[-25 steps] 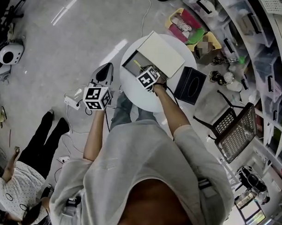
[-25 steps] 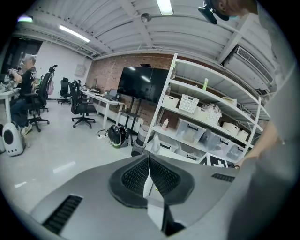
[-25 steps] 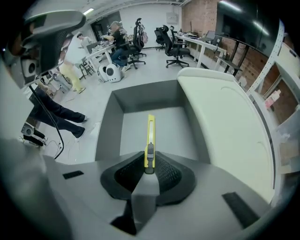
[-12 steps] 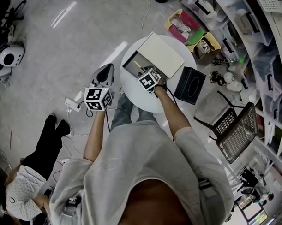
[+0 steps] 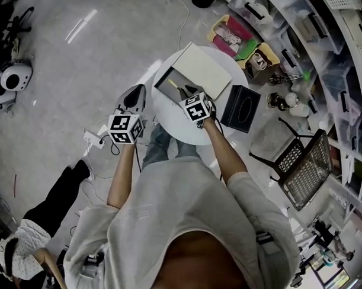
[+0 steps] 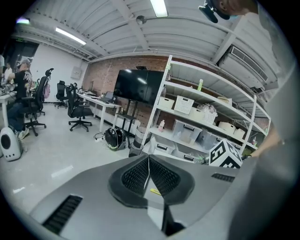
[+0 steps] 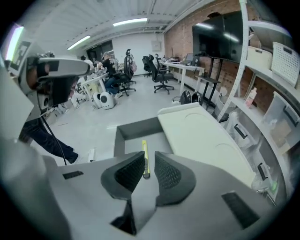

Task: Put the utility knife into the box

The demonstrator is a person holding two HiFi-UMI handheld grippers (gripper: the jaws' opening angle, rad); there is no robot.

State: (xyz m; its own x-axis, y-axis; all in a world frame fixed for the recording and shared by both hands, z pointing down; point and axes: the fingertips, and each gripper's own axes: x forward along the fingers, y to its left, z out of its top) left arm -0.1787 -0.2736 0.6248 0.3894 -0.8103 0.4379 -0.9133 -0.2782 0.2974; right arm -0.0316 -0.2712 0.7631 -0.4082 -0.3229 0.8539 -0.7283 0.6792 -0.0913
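The yellow utility knife [image 7: 145, 154] lies flat on the grey floor of the open box [image 7: 137, 127], whose white lid [image 7: 201, 138] sits folded back to the right. My right gripper [image 7: 150, 163] hovers just short of the knife's near end. Its jaws are closing with a narrow gap left, and the pads press on nothing. In the head view the knife [image 5: 173, 85] is inside the box [image 5: 201, 69] on the round white table [image 5: 170, 124], with the right gripper [image 5: 185, 92] at the box's near edge. My left gripper [image 5: 135, 93] hangs off the table's left side with its pads [image 6: 138, 174] together.
A black tissue box [image 5: 241, 108] stands on the table's right edge. Shelves with bins [image 5: 303, 32] run along the right, and a wire basket [image 5: 307, 169] is on the floor. Cables and a power strip [image 5: 92, 138] lie left of the table. A person [image 5: 23, 248] crouches at lower left.
The right gripper has drawn back a little from the box toward me, while the knife stays lying inside. The left gripper has held still. The person at lower left has shifted downward.
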